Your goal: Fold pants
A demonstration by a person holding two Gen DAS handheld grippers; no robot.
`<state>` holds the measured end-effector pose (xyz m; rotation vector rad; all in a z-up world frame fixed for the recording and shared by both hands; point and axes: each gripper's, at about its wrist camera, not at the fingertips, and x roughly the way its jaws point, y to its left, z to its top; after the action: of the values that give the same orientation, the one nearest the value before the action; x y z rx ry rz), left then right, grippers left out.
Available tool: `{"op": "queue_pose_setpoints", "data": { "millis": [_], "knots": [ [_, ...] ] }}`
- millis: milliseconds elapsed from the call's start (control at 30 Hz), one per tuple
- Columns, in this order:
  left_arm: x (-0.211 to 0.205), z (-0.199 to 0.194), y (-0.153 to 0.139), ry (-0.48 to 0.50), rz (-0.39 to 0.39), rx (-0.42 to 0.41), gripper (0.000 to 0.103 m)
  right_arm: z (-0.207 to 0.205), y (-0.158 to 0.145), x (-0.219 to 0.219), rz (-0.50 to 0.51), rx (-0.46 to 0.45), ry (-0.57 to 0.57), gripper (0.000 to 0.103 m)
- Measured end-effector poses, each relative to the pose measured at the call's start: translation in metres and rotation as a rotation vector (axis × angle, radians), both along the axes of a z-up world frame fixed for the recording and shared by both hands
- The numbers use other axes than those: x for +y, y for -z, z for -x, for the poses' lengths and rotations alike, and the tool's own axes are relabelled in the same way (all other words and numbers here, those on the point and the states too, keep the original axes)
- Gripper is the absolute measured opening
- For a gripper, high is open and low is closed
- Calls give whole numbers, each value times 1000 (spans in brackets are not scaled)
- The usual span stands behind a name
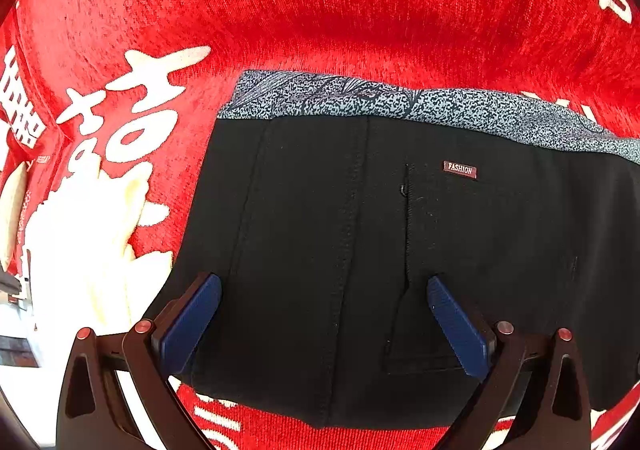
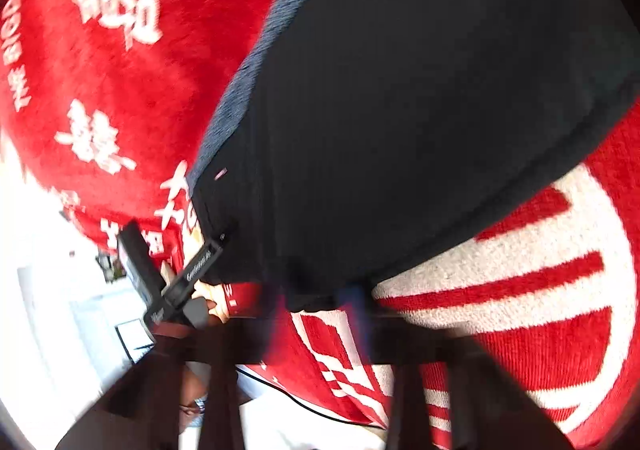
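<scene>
Black pants (image 1: 360,250) lie flat on a red blanket, with a grey patterned waistband (image 1: 400,105) along the far edge and a small FASHION label (image 1: 460,169). My left gripper (image 1: 323,282) hovers over the near part of the pants, open, its blue pads (image 1: 196,318) wide apart with nothing between them. In the blurred right wrist view the pants (image 2: 400,109) fill the upper middle. My right gripper (image 2: 318,302) sits at their near edge, blurred pads close together with the black fabric's edge between them. The left gripper's body (image 2: 160,274) and a hand (image 2: 208,308) show there at the left.
The red blanket (image 1: 320,1) with large white characters covers the whole surface around the pants. Its edge drops off at the left, where a white floor and furniture (image 2: 60,310) show. A thin dark cable (image 2: 304,404) runs below the blanket's near edge.
</scene>
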<state>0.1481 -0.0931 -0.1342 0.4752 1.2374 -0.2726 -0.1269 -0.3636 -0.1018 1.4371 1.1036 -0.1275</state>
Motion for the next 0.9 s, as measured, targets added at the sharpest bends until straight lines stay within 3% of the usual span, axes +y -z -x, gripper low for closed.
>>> {"op": "queue_pose_setpoints", "data": {
  "millis": [67,133,267,400,500,633,800,833,900],
  "knots": [
    [0,-3,0,11,-11,10,103,-4,-18,-3,26,-40,12,9],
    [-2,0,0,21,-7,10,103,-4,-32,2,118,-32,-41,8],
    [-3,2,0,24,-11,-3,103,10,-3,9,117,96,-74,6],
    [-16,10,-11,20,-70,21,103,24,-18,0,164,73,-145,7],
    [-37,34,-34,66,23,43,103,36,-40,-20,275,90,-187,15],
    [-86,72,-48,114,138,94,103,32,-64,-64,462,123,-152,38],
    [-147,115,-18,155,149,192,103,24,-61,-103,581,173,-131,38],
    [-151,123,-8,169,124,197,103,29,-53,-111,598,202,-130,37],
    [-145,132,-7,143,170,144,103,39,-42,-120,582,221,-119,29]
  ]
}}
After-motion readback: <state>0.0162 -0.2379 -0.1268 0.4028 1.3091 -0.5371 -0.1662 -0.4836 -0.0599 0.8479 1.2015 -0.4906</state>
